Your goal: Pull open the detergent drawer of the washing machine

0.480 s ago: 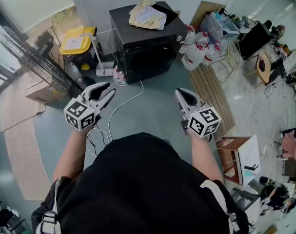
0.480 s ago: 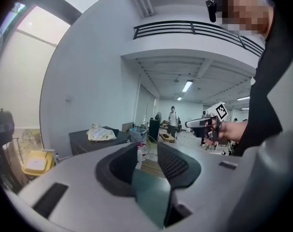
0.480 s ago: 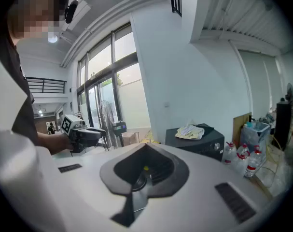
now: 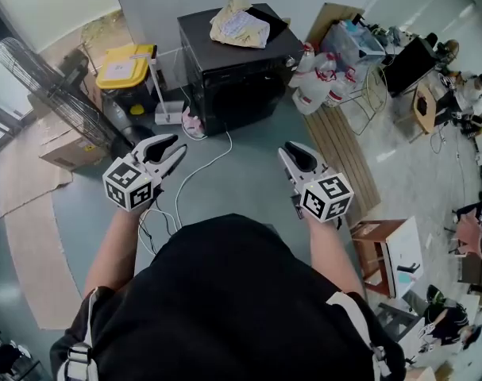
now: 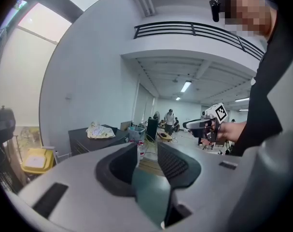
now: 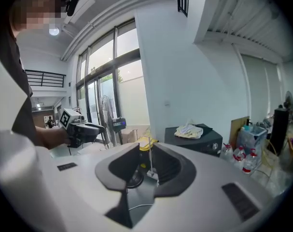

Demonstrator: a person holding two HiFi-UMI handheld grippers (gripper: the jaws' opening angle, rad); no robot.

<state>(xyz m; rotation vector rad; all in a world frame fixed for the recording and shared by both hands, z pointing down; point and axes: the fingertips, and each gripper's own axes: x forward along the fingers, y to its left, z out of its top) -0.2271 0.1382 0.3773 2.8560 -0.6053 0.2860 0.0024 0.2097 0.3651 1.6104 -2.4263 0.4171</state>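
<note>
Two hand-held grippers are in use, one in each of the person's hands, both held over the grey floor [image 4: 248, 181] and well apart from the task's machine. The left hand-held gripper [image 4: 179, 145] has its jaws set a narrow gap apart with nothing between them. The right hand-held gripper [image 4: 292, 153] likewise stands slightly open and empty. One washing machine [image 4: 241, 86], black and box-shaped, stands against the far wall, straight ahead of both grippers. Its detergent drawer sits somewhere in the dark upper front panel, but the drawer cannot be told apart from that panel in any view. One crumpled pale cloth bundle [image 4: 239, 26] lies on the machine's flat top. Containers are as follows. One dark bin [image 4: 128, 66] with a yellow lid stands just left of the machine; the lid is shut and the contents are hidden. One clear plastic crate [image 4: 360, 40] sits to the right rear and holds mixed small items too small to name. At least three translucent jugs [image 4: 320, 82] with red caps are grouped on the floor beside the machine's right side; their fill level cannot be told. One wire-guarded fan [image 4: 42, 86] stands at far left. One white cable [image 4: 201, 169] runs from the machine's base across the floor toward the person. Flat cardboard [image 4: 30, 165] lies on the floor at the left edge.
</note>
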